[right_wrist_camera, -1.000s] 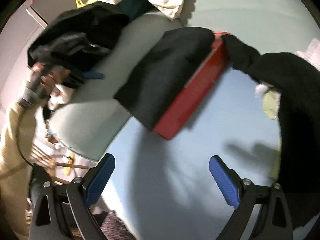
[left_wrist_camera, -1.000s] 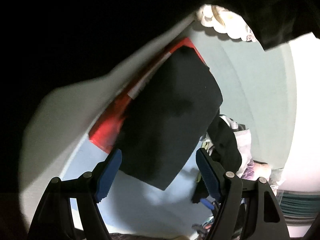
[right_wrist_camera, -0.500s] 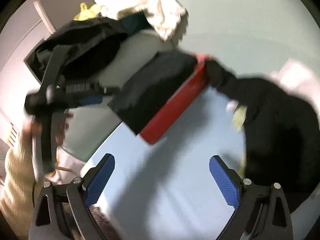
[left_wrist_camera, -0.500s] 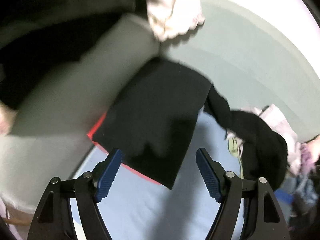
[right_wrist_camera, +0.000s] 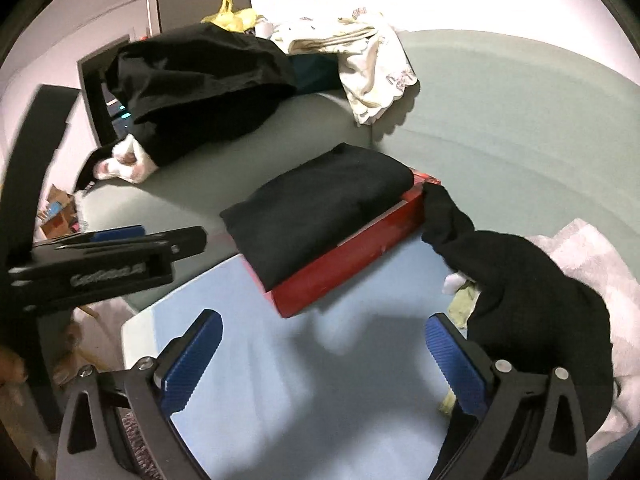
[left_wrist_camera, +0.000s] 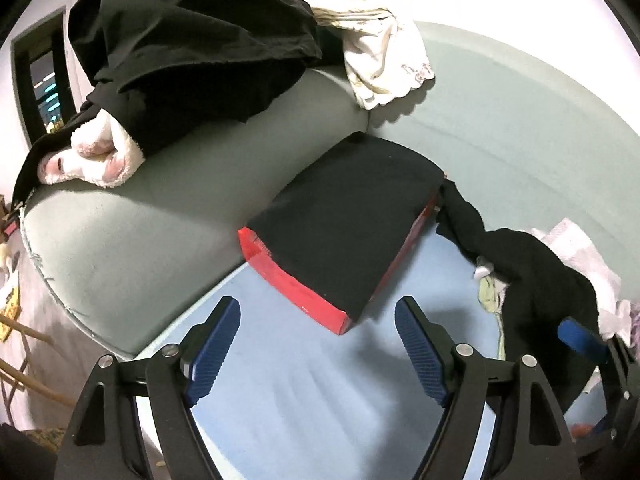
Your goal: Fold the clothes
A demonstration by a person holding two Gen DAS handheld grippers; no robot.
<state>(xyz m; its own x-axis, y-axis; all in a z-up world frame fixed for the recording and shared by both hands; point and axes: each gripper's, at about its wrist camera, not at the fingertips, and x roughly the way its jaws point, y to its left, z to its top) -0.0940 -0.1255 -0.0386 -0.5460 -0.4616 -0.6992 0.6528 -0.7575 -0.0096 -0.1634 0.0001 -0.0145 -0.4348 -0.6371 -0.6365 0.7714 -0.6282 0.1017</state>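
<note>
A pale blue sheet (left_wrist_camera: 304, 400) is seen spread in the near middle, bordered on the left and far side by a grey-green sofa (left_wrist_camera: 160, 216) with a rounded arm; a white wall and a dark screen (left_wrist_camera: 44, 84) with lit lines are seen at the far left. One red box (left_wrist_camera: 296, 284) is set on the sheet against the sofa, and one folded black garment (left_wrist_camera: 348, 216) is laid flat on top of it. One loose black garment (left_wrist_camera: 532, 272) is heaped to the right, one end touching the box. One further black garment (left_wrist_camera: 192, 40) and one cream cloth (left_wrist_camera: 384, 56) are draped over the sofa arm. Two tongs are counted: the left tongs (left_wrist_camera: 316, 344) and the right tongs (right_wrist_camera: 324, 360) are both held spread above the sheet, with nothing between the blue pads.
</note>
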